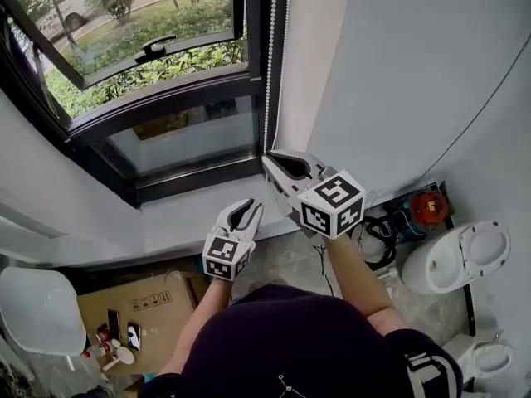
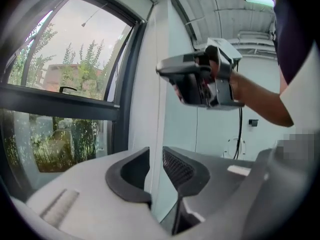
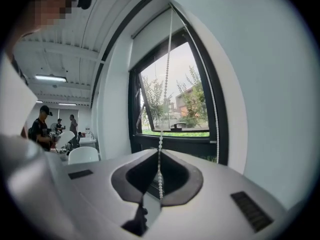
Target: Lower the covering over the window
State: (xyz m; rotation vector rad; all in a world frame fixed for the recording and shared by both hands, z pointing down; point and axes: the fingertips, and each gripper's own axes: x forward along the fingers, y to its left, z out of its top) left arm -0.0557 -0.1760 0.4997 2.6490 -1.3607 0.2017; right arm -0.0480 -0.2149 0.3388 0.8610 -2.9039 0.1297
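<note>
The blind (image 3: 152,40) shows only in the right gripper view, upper centre, as a pale panel across the top of the window (image 3: 175,109); most of the glass below it is bare. The head view cuts the window (image 1: 166,81) off at the top edge of the frame, so the blind is not seen there. The bead chain (image 3: 165,84) hangs straight down from the top of the frame into the right gripper (image 3: 159,156), whose jaws are closed on it, with beads running on between the pads. In the head view the same chain (image 1: 270,56) drops along the right side of the window frame to the right gripper (image 1: 268,159), but the grip itself is too small to confirm there. The left gripper (image 2: 156,159) has its jaws parted by a narrow gap, with only wall and frame edge visible through it. In the head view the left gripper (image 1: 247,212) sits lower and left of the right one, apart from the chain. The left gripper view does not resolve the chain.
</note>
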